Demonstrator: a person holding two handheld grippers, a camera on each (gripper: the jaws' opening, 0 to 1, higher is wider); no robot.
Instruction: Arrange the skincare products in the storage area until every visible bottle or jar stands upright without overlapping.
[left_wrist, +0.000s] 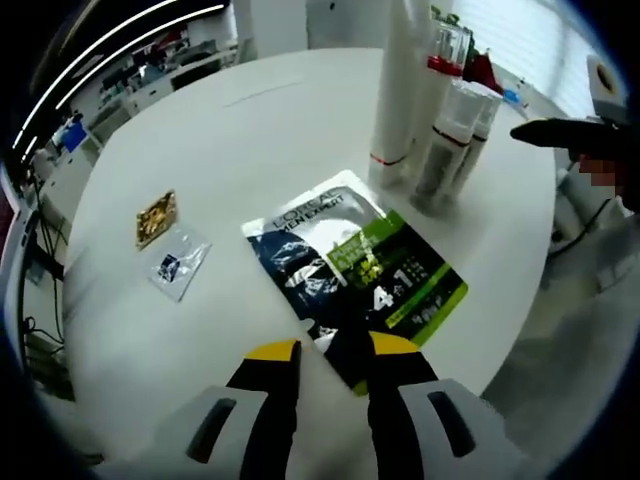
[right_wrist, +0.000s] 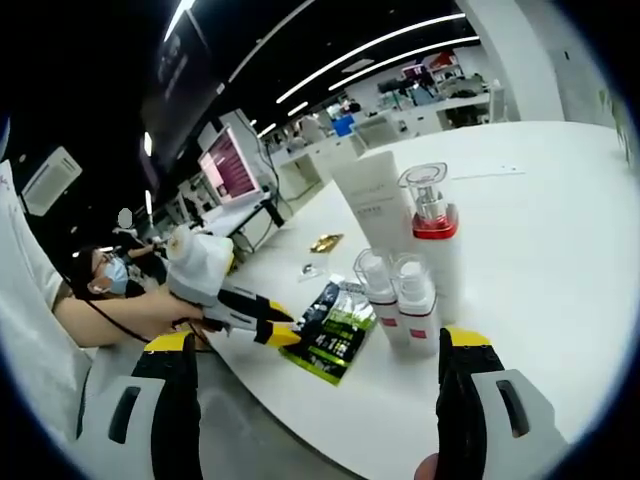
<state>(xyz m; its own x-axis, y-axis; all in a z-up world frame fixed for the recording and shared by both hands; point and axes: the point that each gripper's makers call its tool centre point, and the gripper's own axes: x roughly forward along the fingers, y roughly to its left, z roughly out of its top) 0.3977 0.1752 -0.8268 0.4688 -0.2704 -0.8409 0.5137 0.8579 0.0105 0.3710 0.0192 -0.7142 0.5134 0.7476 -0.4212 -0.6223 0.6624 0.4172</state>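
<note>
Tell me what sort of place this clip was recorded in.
Probably an open-plan lab or office: long ceiling light strips, a lit monitor on rows of desks, and a round white table holding skincare bottles.

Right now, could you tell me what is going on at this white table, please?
A person holds a two-jaw gripper in each hand. The left gripper, jaws slightly apart, is at the near edge of a flat sachet on the white table. The right gripper is wide open and holds nothing, facing the upright tube and bottles. Two small packets lie apart.
</note>
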